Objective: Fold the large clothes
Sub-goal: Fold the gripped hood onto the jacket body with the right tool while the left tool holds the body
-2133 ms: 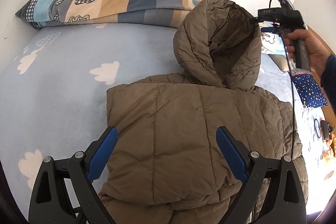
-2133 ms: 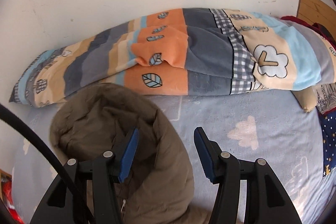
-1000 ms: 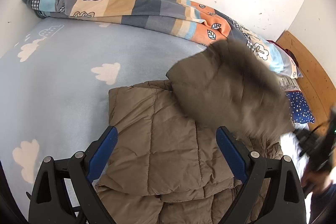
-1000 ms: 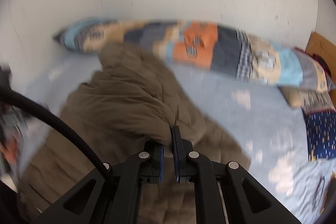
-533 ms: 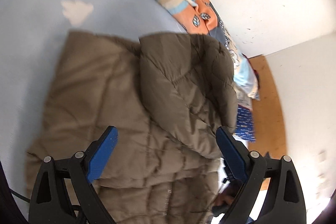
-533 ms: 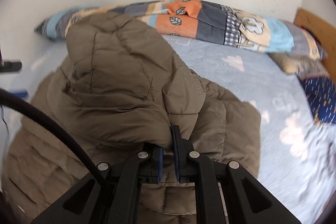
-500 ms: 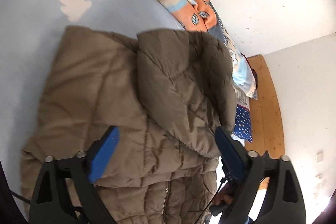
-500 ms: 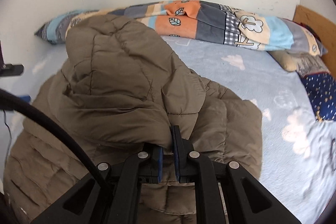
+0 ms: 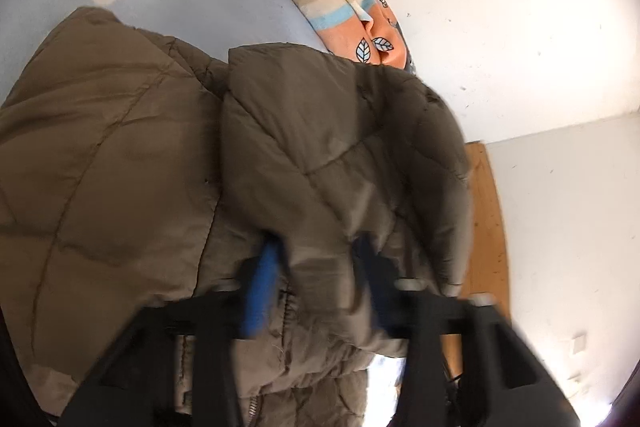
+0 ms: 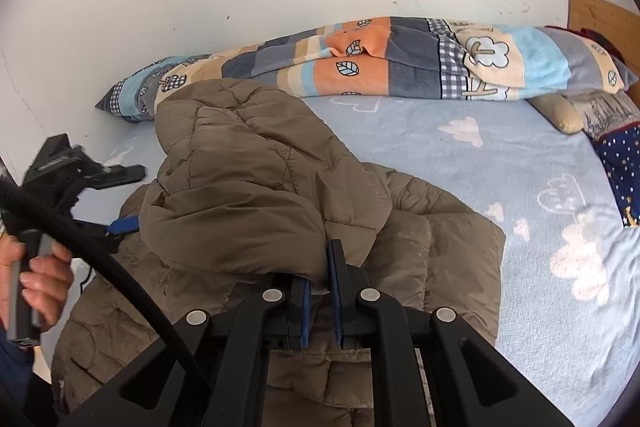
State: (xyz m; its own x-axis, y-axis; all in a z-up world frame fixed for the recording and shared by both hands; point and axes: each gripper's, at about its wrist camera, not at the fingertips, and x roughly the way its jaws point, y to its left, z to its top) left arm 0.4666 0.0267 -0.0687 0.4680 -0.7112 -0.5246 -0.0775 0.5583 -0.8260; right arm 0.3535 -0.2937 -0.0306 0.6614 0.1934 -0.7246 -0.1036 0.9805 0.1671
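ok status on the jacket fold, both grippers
Right gripper shut on the hood edge. Left gripper closing, hood fabric between its jaws. Hood folded down over the jacket body on the bed. Nothing in the way.

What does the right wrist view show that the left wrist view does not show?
Only the right wrist view shows the person's hand holding the left gripper beside the jacket, a beige pillow, a dark blue starred cloth, and the right gripper shut on the hood's edge.

Only the left wrist view shows the left gripper's fingers closing with the hood's fabric between them, and a small wall plate.

Both show the brown jacket with its hood folded over it, the cloud sheet and the striped blanket.
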